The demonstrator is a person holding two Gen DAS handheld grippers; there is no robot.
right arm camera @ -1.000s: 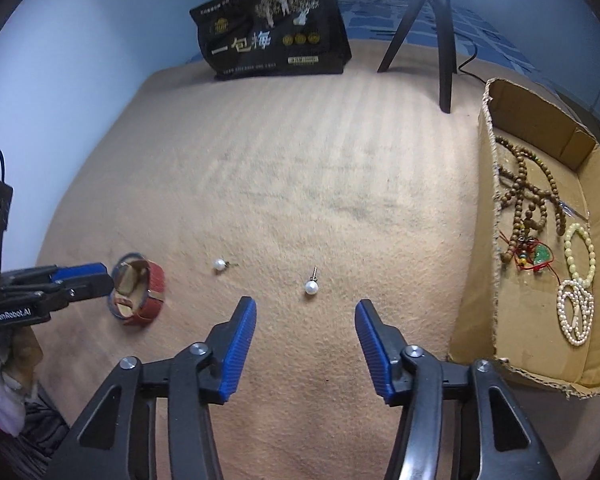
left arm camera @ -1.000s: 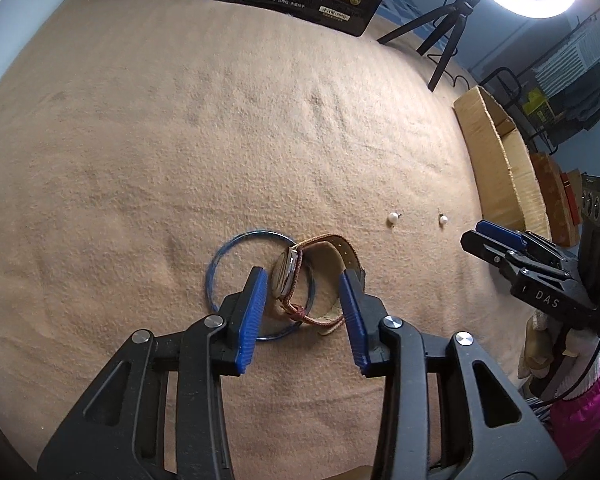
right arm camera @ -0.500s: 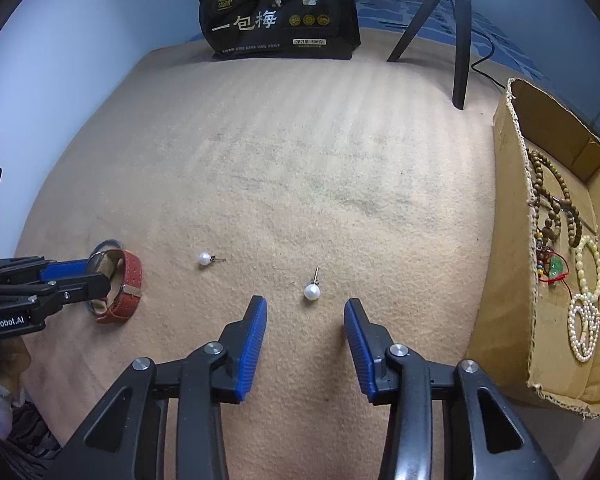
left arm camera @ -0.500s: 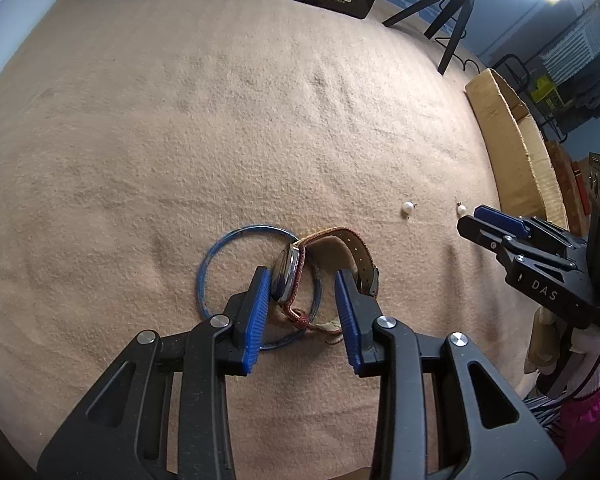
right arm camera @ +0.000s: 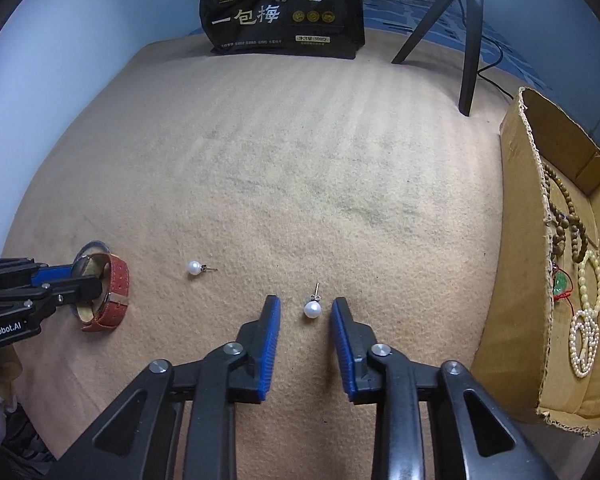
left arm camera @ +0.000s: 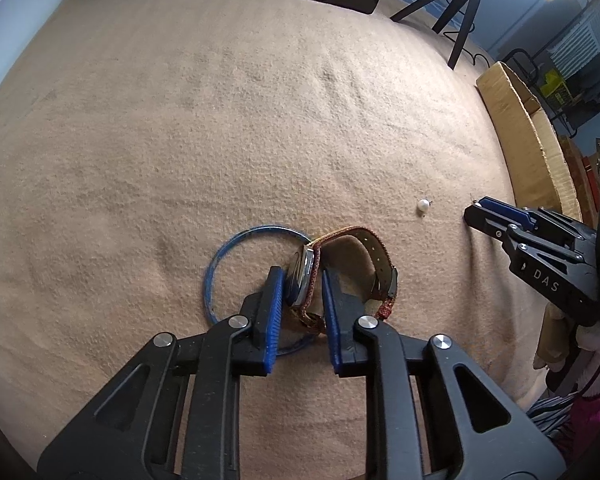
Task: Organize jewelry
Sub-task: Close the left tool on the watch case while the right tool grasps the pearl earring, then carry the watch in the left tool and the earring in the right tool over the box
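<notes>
A wristwatch with a red-brown strap [left arm camera: 342, 270] stands on its edge on the tan blanket, partly over a thin blue bangle [left arm camera: 220, 256]. My left gripper [left arm camera: 300, 276] is closed around the watch case and strap, which still rest on the blanket; the watch also shows in the right wrist view [right arm camera: 110, 292]. My right gripper [right arm camera: 305, 308] is open, with a pearl earring [right arm camera: 312, 309] between its fingertips, untouched. A second pearl earring [right arm camera: 195, 267] lies to its left and shows in the left wrist view [left arm camera: 423, 205].
A cardboard box [right arm camera: 536, 320] at the right holds wooden beads, a green pendant and pearl strands. A black bag [right arm camera: 284, 8] stands at the far edge of the blanket. A tripod [right arm camera: 466, 40] stands near the box.
My left gripper has closed in from open onto the watch. My right gripper has moved forward and narrowed, so the pearl earring now lies between its fingertips.
</notes>
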